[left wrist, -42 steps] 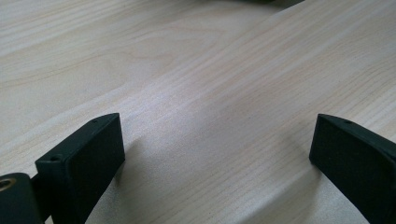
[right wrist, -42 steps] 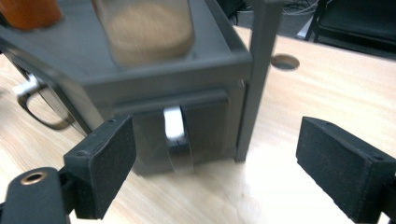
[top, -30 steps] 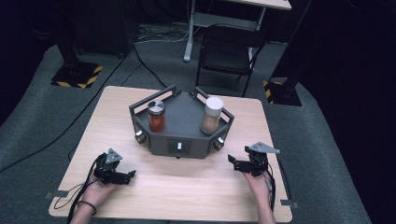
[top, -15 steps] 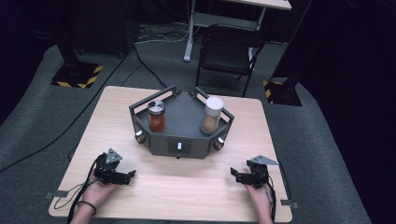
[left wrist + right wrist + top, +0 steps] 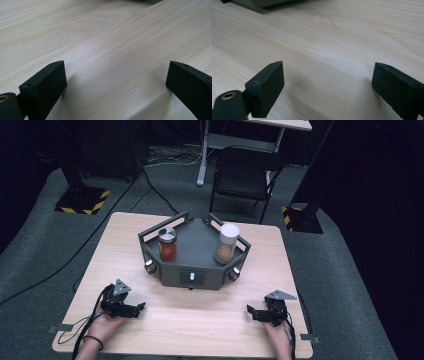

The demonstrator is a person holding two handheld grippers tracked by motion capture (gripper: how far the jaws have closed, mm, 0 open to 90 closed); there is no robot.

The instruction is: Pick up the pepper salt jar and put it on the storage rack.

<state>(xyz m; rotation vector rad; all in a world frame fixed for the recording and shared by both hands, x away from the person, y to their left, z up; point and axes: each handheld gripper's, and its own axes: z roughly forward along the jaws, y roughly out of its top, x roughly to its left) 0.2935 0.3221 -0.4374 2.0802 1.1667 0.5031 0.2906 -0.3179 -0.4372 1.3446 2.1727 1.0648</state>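
You rest your left gripper [image 5: 141, 306] and right gripper [image 5: 249, 310] released, empty, near the desk's [image 5: 200, 320] front corners, clear of the tray [image 5: 200, 270].

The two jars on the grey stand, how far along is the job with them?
Nothing looks done yet: the red-filled jar and the tan-filled jar stand upright on the grey stand, untouched. Nothing is in hand: the left gripper and right gripper sit low on the wooden table near its front edge, jaws open and empty. Reaching and handling the jars is all left.
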